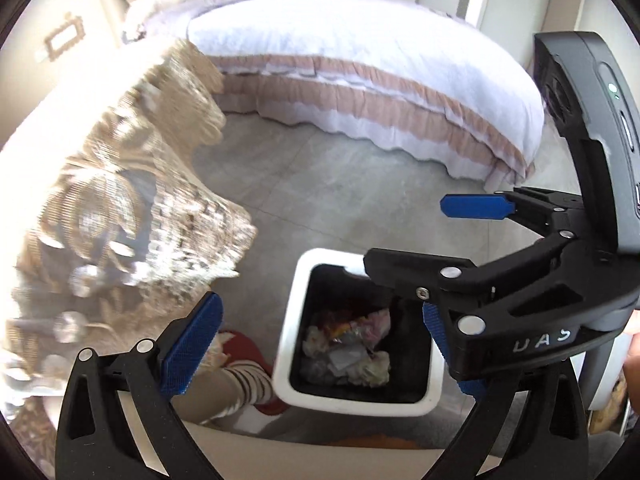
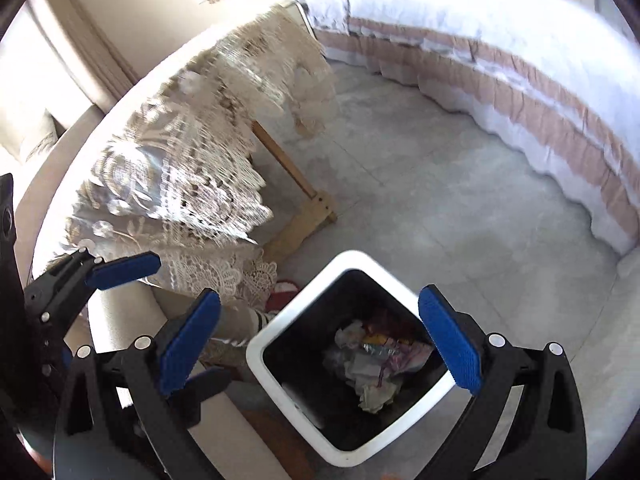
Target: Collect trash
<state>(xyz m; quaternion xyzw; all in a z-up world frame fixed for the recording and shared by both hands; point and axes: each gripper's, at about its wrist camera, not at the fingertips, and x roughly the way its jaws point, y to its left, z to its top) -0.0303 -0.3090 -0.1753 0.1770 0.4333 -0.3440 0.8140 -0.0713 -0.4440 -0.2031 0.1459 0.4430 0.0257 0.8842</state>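
A white-rimmed bin with a black liner (image 1: 284, 320) stands on the grey floor below both grippers; it also shows in the right wrist view (image 2: 264, 336). Crumpled paper and wrappers (image 1: 352, 348) lie inside it, also seen in the right wrist view (image 2: 376, 364). My left gripper (image 1: 316, 348) is open and empty above the bin. My right gripper (image 2: 320, 344) is open and empty above the bin; in the left wrist view it (image 1: 436, 260) reaches in from the right, over the bin's far corner. In the right wrist view the left gripper (image 2: 172, 328) enters at the left.
A table with a lace cloth (image 1: 132, 184) stands to the left, with a wooden leg (image 2: 296, 184) near the bin. A bed with a white and pink cover (image 1: 360, 68) lies across the back. A foot in a striped sock and red slipper (image 1: 248, 380) is beside the bin.
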